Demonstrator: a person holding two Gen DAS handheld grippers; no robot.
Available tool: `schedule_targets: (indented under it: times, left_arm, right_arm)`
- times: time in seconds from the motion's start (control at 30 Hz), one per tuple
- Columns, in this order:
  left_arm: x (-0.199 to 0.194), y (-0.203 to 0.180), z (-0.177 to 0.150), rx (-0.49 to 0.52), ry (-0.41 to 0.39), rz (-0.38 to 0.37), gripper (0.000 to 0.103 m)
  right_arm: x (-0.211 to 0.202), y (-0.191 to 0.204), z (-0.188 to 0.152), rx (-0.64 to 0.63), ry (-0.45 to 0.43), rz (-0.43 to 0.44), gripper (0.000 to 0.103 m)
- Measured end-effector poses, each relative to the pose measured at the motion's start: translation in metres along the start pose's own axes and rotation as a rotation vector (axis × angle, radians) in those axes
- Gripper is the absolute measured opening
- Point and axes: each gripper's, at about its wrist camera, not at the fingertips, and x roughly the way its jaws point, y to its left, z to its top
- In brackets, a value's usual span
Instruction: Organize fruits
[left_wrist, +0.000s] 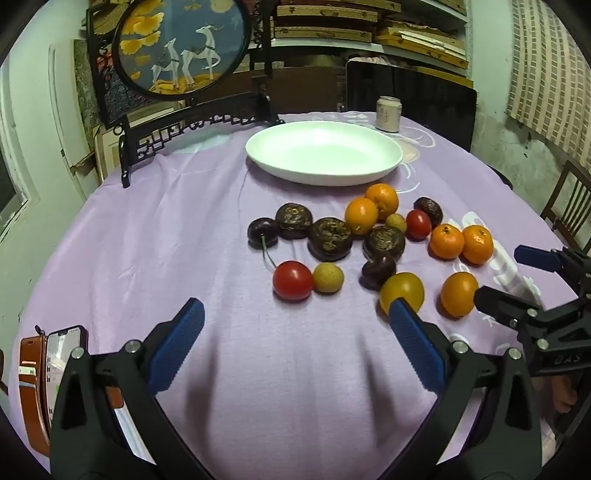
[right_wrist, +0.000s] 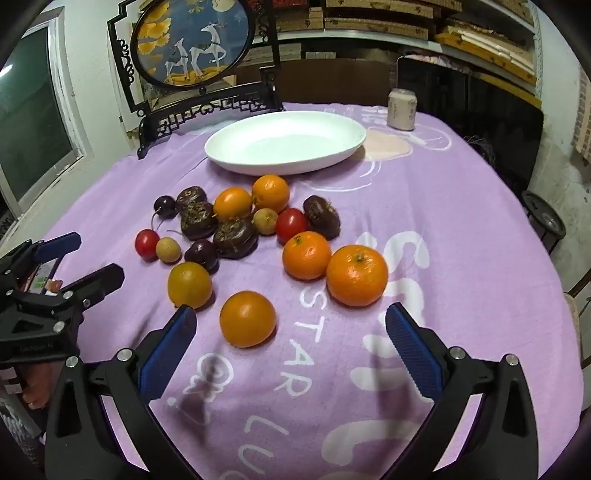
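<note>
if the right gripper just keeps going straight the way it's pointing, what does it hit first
Probably the nearest orange, lying just ahead between the open right gripper fingers, slightly left of centre; depth is hard to judge.

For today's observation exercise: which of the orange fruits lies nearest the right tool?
The smooth orange fruit just ahead of the right tool, lying alone; the two stemmed mandarins sit farther back.

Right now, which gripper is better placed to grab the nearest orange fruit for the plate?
Right. The right gripper is open with the orange fruit almost between its fingers; the left gripper faces bare cloth.
</note>
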Motion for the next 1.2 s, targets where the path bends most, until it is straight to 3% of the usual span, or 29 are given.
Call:
schedule_targets:
  times: [1.2]
  left_arm:
    - [0.011,0.007,-0.007,-0.020,0.046,0.012,0.101]
  right_arm:
    - [0.002,0.006,-0.003,-0.020,0.017,0.018,0.099]
